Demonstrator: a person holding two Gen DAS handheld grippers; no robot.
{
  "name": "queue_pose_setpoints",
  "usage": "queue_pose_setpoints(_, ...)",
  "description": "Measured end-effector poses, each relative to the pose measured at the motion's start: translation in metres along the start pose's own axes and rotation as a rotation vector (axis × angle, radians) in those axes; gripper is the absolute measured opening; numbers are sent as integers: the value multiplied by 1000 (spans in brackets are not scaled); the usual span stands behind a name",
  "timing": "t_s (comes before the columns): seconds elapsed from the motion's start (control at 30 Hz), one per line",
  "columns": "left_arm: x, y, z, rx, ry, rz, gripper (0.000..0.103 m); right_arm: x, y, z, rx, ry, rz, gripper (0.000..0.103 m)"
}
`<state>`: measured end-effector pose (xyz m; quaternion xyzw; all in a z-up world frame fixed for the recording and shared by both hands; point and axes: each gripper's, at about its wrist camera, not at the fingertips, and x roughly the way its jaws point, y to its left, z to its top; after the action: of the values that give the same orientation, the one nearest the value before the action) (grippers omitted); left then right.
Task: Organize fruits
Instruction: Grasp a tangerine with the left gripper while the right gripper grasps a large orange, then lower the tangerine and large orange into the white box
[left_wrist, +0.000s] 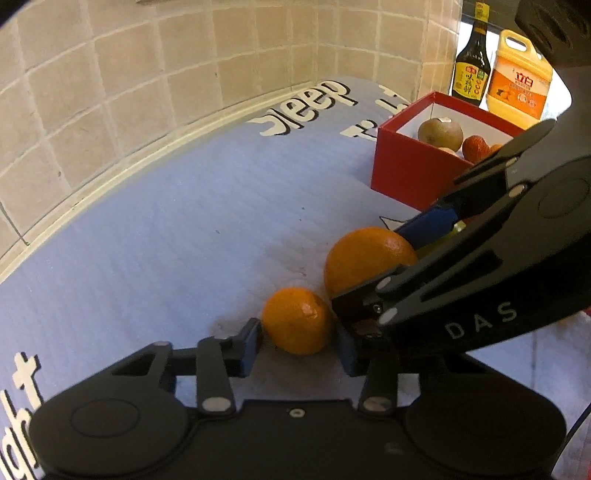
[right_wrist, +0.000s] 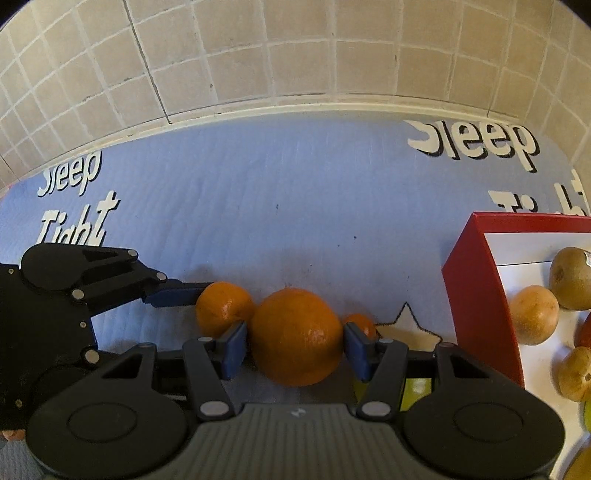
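Your red box (right_wrist: 476, 295) is holding several fruits including one kiwi (right_wrist: 570, 277), while on the blue mat's counter your right gripper (right_wrist: 295, 345) jaws are bracketing the large orange (right_wrist: 297, 336) and your left gripper (left_wrist: 301, 341) jaws are standing open around the small orange (left_wrist: 297, 320).

A pale blue mat (right_wrist: 258, 206) with white, black-shadowed lettering covers the counter. Three orange fruits: the large orange (right_wrist: 297, 338), a small orange (right_wrist: 221, 308) at its nine o'clock, another (right_wrist: 360, 325) at three. Red box (right_wrist: 476, 295), white inside. Beige tiled wall (right_wrist: 295, 55).
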<state>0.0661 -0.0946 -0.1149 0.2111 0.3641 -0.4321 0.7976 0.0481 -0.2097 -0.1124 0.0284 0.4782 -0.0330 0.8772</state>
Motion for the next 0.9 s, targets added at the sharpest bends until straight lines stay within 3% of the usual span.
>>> queue_pose_setpoints(0.27,-12,-1,-1,-20,-30,17,46,-5,5,-1,1,-14,-17,56)
queue_pose_setpoints(0.53,-54,5,18,-56,-154,22,46,-49,-14,1,122,-113,35,56)
queue_pose_setpoints(0.77,-79,-20,53,-3,-249,-42,46,-123,-58,-12,258,-271,-22,56)
queue_pose_setpoints(0.9,-80,-57,85,77,-296,-87,46,-174,-101,-40,361,-361,-151,56)
